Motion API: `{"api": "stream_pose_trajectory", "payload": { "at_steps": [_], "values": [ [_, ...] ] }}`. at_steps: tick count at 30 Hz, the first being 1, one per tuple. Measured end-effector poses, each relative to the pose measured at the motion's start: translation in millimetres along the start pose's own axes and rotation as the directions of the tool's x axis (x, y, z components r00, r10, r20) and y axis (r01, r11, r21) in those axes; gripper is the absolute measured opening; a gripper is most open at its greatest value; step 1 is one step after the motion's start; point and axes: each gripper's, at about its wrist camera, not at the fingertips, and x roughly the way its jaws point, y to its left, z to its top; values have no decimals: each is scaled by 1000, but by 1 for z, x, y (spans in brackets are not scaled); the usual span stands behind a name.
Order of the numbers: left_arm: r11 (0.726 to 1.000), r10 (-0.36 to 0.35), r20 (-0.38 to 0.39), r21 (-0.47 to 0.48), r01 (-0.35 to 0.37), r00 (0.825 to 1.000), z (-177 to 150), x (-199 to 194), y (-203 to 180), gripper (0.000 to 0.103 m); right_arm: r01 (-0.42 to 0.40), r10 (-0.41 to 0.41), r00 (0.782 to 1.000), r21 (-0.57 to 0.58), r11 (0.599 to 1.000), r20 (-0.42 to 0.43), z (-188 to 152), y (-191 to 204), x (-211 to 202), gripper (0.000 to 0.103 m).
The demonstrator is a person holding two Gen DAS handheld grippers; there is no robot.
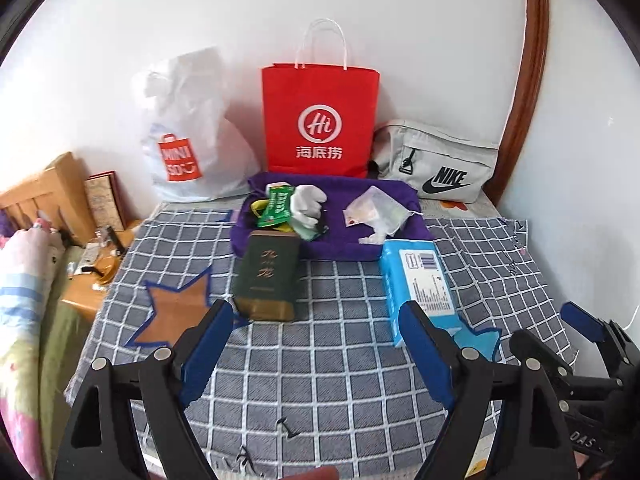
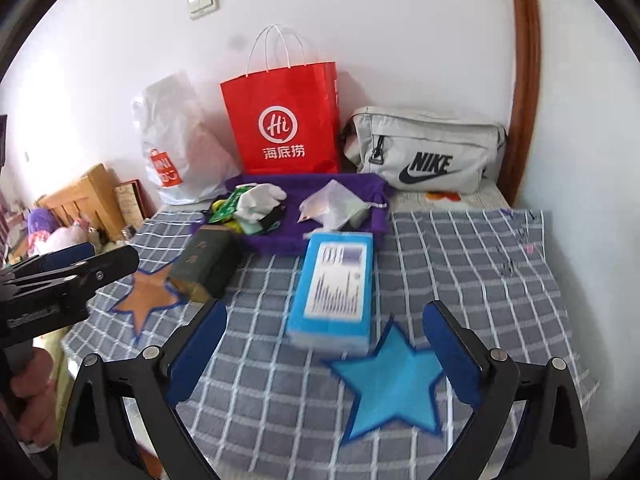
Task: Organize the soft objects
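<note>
A blue tissue pack lies on the checked cloth just behind a blue star patch. A dark green tin lies beside an orange star patch. A purple towel carries a white glove, a green packet and a clear pouch. My left gripper is open and empty, near the tin and tissue pack. My right gripper is open and empty, over the blue star.
A red paper bag, a white plastic bag and a grey Nike bag stand against the wall. A wooden nightstand and bedding lie left.
</note>
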Motion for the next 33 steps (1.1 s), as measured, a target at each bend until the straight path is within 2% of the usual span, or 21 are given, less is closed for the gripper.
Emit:
{"api": "stream_pose_trajectory", "payload": {
  "at_steps": [4,9,13,25,33],
  "values": [
    [1000,19,28,2,-19,999,-16,-25,3,84,11,-11,1000,6,1000,6,-19,5,-29,98],
    [1000,0,28,-6,0,1000,-34,-42,-1,84,-6,6,1000,25,1000,26,-32,7,-59,98],
    [1000,8,35,0,-8,999,-44,-52,-6,84,34,-34,999,17,999,33,-41,5,-73,98],
    [1000,-2,37,-3,2,999,-52,-60,-10,84,61,-62,998,15,998,29,-49,-4,-77,98],
    [1000,-4,25,-7,4,1000,-54,-58,-9,84,33,-34,999,22,999,41,-53,-2,-79,98]
  ]
}}
